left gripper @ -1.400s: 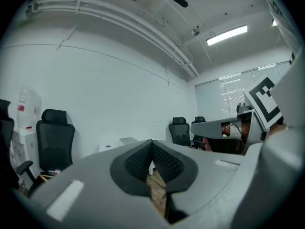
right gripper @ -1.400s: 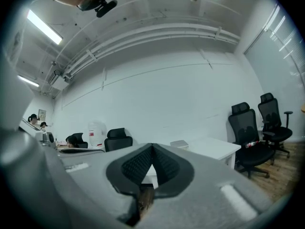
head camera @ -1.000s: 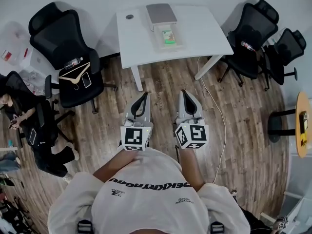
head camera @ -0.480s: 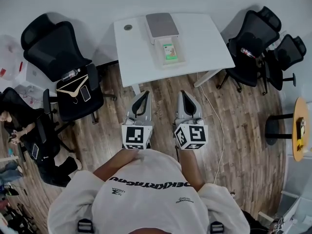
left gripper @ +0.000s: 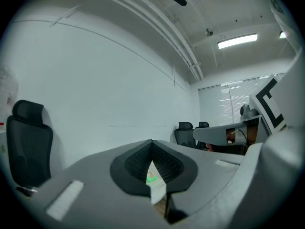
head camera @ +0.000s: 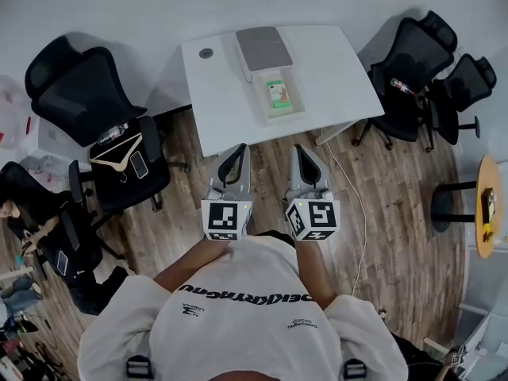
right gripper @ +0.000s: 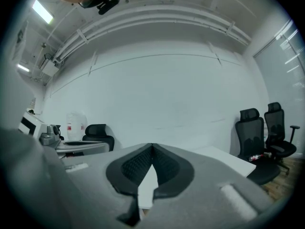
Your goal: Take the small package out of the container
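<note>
Left gripper [head camera: 236,151] and right gripper [head camera: 300,151] are both clenched and empty, tips near the table's [head camera: 341,78] front edge. Chairs [head camera: 95,101] flank it well apart, with bare floor [head camera: 397,213] around. The package [head camera: 278,92] lies in the container [head camera: 260,103] mid-table, ahead of the tips.

Your head camera looks steeply down from well above, over your chest, taking in the left tool [head camera: 240,151], the right tool [head camera: 300,149] and the white worktop [head camera: 333,78] beyond them. The left gripper view rides low on the left tool and faces level along it toward the wall; the right gripper view does the same from the right tool. Each shares a sliver of that worktop with the head view. The black chairs [right gripper: 257,128] show in the right gripper view and the head view.
</note>
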Available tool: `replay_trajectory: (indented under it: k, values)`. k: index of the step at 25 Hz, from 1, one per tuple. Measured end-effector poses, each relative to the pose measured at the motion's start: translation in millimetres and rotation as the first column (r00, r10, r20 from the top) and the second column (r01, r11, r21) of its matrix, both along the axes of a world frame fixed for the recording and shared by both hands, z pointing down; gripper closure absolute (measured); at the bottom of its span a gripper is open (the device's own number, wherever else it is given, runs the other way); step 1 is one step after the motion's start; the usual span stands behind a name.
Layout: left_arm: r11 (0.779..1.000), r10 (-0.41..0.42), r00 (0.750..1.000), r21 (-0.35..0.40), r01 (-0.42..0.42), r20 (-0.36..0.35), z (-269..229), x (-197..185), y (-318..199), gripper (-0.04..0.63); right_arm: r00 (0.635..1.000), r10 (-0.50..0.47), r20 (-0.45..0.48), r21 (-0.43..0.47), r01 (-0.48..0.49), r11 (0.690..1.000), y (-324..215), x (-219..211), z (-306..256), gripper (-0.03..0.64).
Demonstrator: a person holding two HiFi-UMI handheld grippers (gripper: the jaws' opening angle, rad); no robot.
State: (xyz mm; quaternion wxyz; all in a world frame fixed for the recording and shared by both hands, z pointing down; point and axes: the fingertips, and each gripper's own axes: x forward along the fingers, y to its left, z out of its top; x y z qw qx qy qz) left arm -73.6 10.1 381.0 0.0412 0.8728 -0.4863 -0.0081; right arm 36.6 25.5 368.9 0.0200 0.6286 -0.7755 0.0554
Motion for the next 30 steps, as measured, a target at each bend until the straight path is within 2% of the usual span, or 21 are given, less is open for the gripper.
replay_trajectory:
  k: [3,11,19,30]
  values:
    - [1.0,-0.001,1.0,-0.007,0.001,-0.004,3.7,-3.0,-12.5,0.597,0.999,0.008,-0.032,-0.002,-0.008,1.0,-13.6,-2.7,-0.4,0.618]
    - [1.0,-0.012,1.0,-0.018,0.012,-0.004,8.1,1.5,-38.1,0.597,1.0,0.018,0.003,-0.021,-0.018,1.0,-39.5,4.5,5.2,0.617]
    - [1.0,-0.026,0.999,-0.014,0.027,0.02,13.2,23.0,-72.7,0.597,0.998,0.004,0.056,-0.015,-0.004,1.0,-75.1,27.0,10.0,0.617]
    - [0.997,-0.066,0.997,-0.029,0.067,0.035,18.1,58.8,-120.5,0.597,0.998,-0.04,0.057,-0.035,0.042,0.999,-127.1,60.6,19.0,0.617]
